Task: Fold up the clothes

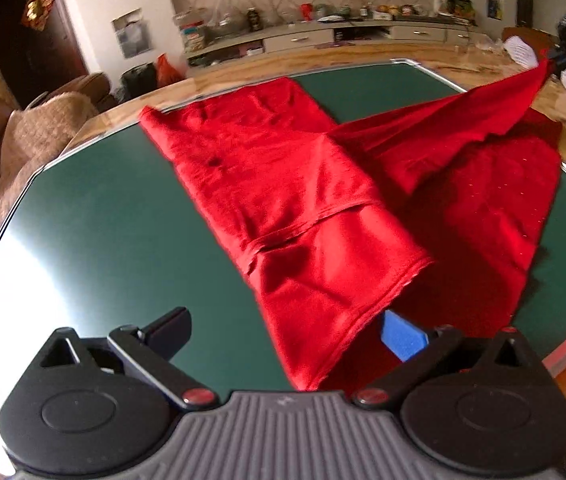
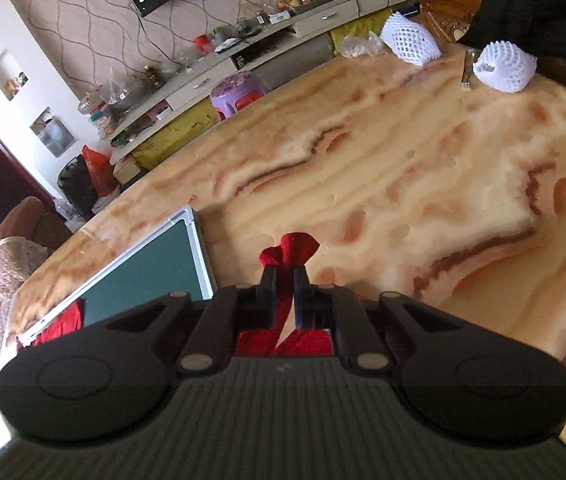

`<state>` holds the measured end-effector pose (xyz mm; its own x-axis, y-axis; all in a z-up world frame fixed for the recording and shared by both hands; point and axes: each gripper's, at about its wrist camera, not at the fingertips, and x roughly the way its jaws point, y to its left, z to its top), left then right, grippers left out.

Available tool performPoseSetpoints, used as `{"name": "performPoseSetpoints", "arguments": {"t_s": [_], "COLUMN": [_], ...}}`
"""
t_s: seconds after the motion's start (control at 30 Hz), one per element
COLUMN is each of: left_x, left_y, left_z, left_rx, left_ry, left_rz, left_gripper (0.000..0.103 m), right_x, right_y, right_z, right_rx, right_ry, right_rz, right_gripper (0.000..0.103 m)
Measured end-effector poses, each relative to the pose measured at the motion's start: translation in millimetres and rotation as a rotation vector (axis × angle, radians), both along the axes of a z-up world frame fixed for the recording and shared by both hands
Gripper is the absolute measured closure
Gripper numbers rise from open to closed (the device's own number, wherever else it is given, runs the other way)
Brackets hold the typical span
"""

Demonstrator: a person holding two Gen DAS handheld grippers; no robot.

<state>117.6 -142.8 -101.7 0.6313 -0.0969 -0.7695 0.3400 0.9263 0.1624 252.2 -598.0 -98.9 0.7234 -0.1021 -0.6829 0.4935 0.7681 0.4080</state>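
Note:
A red garment (image 1: 283, 184) lies on the dark green board (image 1: 115, 208), one long part folded flat across the middle. My left gripper (image 1: 287, 332) is open just above the near end of the garment, its fingers on either side of the cloth. A far corner of the garment (image 1: 539, 76) is lifted up at the right. My right gripper (image 2: 285, 276) is shut on that red cloth (image 2: 295, 246), which bunches out past the fingertips, above the marble table. More red cloth shows at the board's edge in the right wrist view (image 2: 63, 322).
The green board (image 2: 151, 272) rests on a marble-patterned table (image 2: 423, 184). White foam nets (image 2: 503, 66) and a black bag (image 2: 531, 20) sit at the table's far right. A fabric-covered chair (image 1: 23, 140) stands at the left. A TV cabinet (image 1: 323, 36) lines the back wall.

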Motion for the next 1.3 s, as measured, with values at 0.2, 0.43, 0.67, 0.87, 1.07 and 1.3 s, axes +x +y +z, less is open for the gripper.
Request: {"name": "performPoseSetpoints", "arguments": {"t_s": [0.2, 0.43, 0.67, 0.87, 1.07, 1.3], "left_x": [3.1, 11.9, 10.7, -0.4, 11.6, -7.5], "left_y": [-21.2, -13.5, 9.6, 28.8, 24.5, 2.7], "left_z": [-1.6, 0.3, 13.7, 44.7, 47.3, 38.0], "left_rx": [-0.024, -0.11, -0.21, -0.268, -0.23, -0.111], "left_ry": [-0.031, -0.019, -0.041, -0.126, -0.085, -0.075], "left_rz": [-0.05, -0.061, -0.053, -0.058, -0.084, -0.223], "left_gripper": [0.002, 0.033, 0.065, 0.081, 0.082, 0.018], "right_x": [0.2, -4.2, -6.0, -8.7, -14.1, -9.5], "right_y": [16.8, 21.9, 31.1, 35.7, 35.6, 41.4], "right_z": [28.5, 42.1, 55.4, 68.5, 75.1, 64.9], "right_rx": [-0.03, -0.042, -0.056, -0.065, -0.049, -0.045], "right_ry": [-0.002, -0.003, -0.027, -0.04, -0.058, -0.032], "right_rz": [0.025, 0.024, 0.039, 0.043, 0.038, 0.05], "right_gripper": [0.092, 0.092, 0.092, 0.092, 0.092, 0.092]}}
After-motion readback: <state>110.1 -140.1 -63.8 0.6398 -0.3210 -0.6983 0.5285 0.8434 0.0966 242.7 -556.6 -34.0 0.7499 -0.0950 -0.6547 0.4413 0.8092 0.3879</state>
